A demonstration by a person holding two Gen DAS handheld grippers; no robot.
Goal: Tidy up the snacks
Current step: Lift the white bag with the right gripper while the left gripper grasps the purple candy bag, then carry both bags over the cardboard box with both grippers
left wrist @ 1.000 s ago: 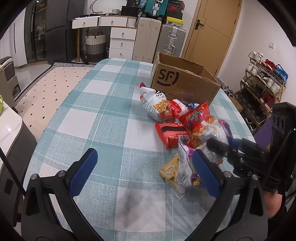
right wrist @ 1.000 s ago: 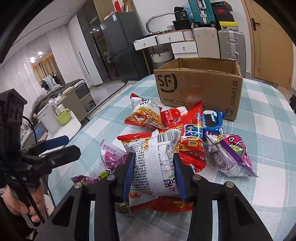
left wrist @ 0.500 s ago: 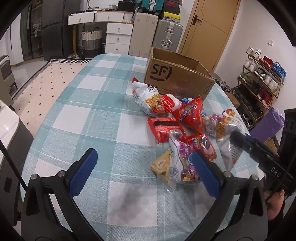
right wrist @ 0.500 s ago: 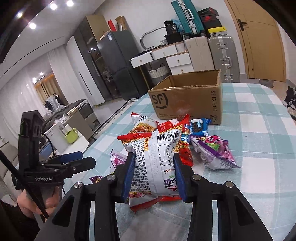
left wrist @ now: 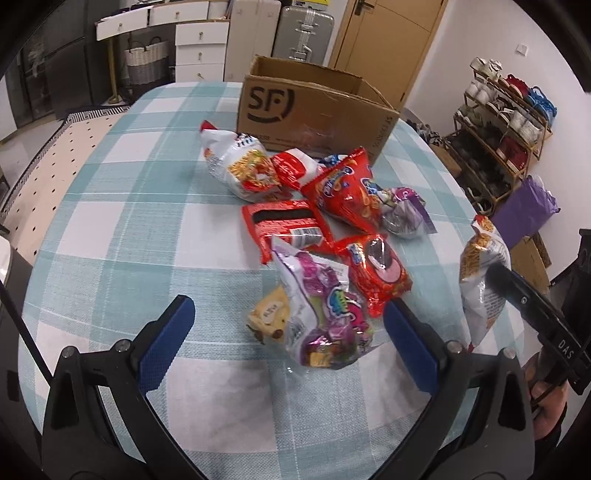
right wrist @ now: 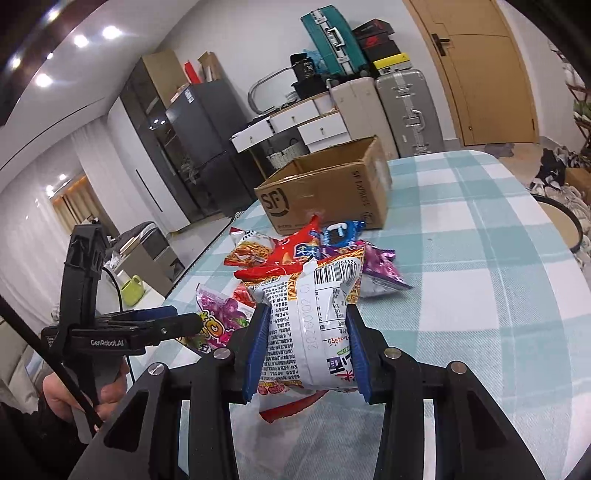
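Observation:
My right gripper (right wrist: 306, 314) is shut on a white noodle snack bag (right wrist: 308, 332), lifted off the checked table (right wrist: 480, 277); the same noodle snack bag (left wrist: 480, 280) hangs at the right of the left wrist view. My left gripper (left wrist: 288, 325) is open, its blue pads either side of a purple candy bag (left wrist: 321, 314) that lies flat with a small yellow pack (left wrist: 267, 314) beside it. Farther back lie several red, white and purple snack bags (left wrist: 343, 192). The open SF cardboard box (left wrist: 314, 107) stands behind them.
A shoe rack (left wrist: 506, 122) and a purple bag (left wrist: 524, 210) stand on the floor off the table's right edge. Drawers and suitcases (left wrist: 291, 33) line the far wall. A person's hand (right wrist: 66, 395) holds the left gripper's handle.
The right gripper has lifted the noodle bag off the pile and drawn it back and to the right. The left gripper has moved in over the purple candy bag, still open.

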